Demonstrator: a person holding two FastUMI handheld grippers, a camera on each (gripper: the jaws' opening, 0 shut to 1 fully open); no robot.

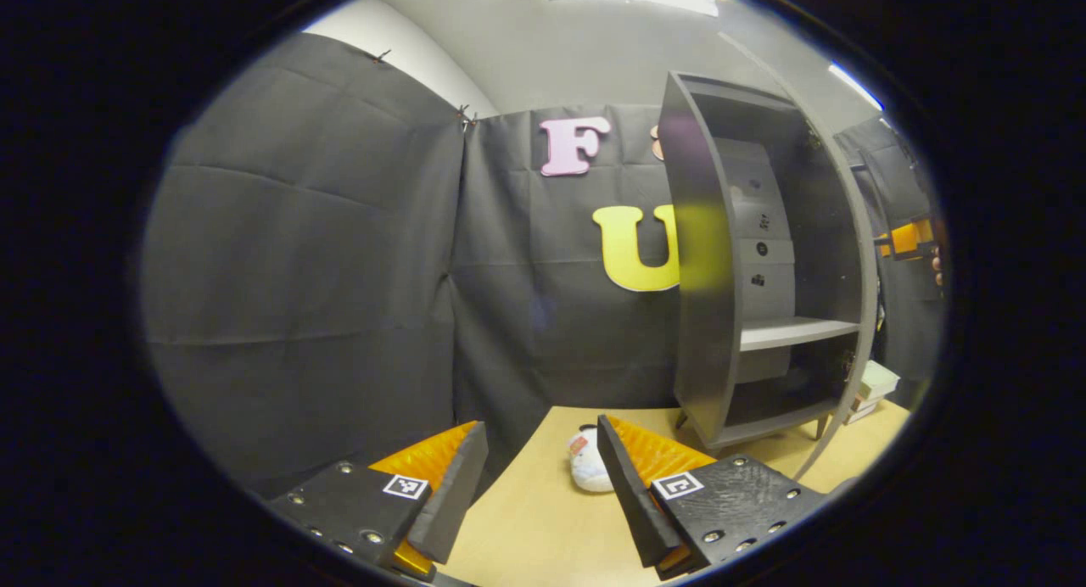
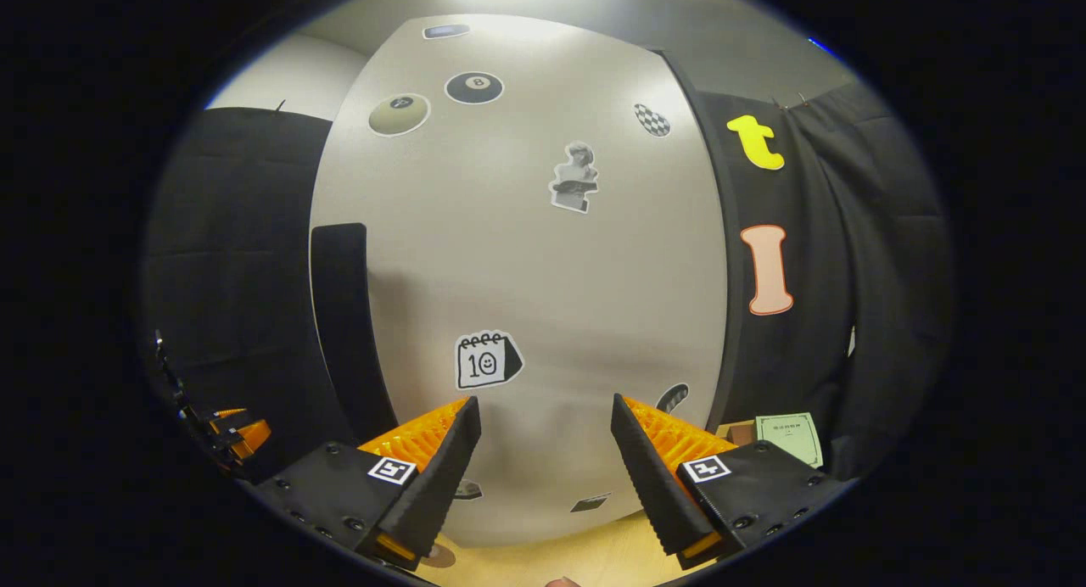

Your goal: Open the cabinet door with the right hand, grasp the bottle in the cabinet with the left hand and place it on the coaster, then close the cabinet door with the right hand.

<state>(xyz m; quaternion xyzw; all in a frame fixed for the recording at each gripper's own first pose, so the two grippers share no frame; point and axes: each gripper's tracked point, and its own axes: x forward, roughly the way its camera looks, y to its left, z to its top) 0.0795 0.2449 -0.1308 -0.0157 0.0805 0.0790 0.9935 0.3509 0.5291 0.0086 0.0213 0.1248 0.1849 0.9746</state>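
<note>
A small white bottle (image 1: 590,470) with a red label rests on the wooden table (image 1: 543,528), just beyond my open left gripper (image 1: 541,426). The grey cabinet (image 1: 704,273) stands to the right with its door (image 1: 857,231) swung open, edge-on. Its inner shelf (image 1: 793,332) looks bare. My right gripper (image 2: 545,403) is open and close to the door's sticker-covered outer face (image 2: 526,256), touching nothing. It also appears past the door (image 1: 908,239), held by a hand. A round brown disc (image 2: 441,557), perhaps the coaster, peeks out below the right gripper's fingers.
The black cloth wall closes in the left and back. Small boxes (image 1: 874,388) lie on the table behind the cabinet. A green card (image 2: 789,434) lies on the table to the right of the door. The left gripper (image 2: 229,434) shows at the lower left of the right gripper view.
</note>
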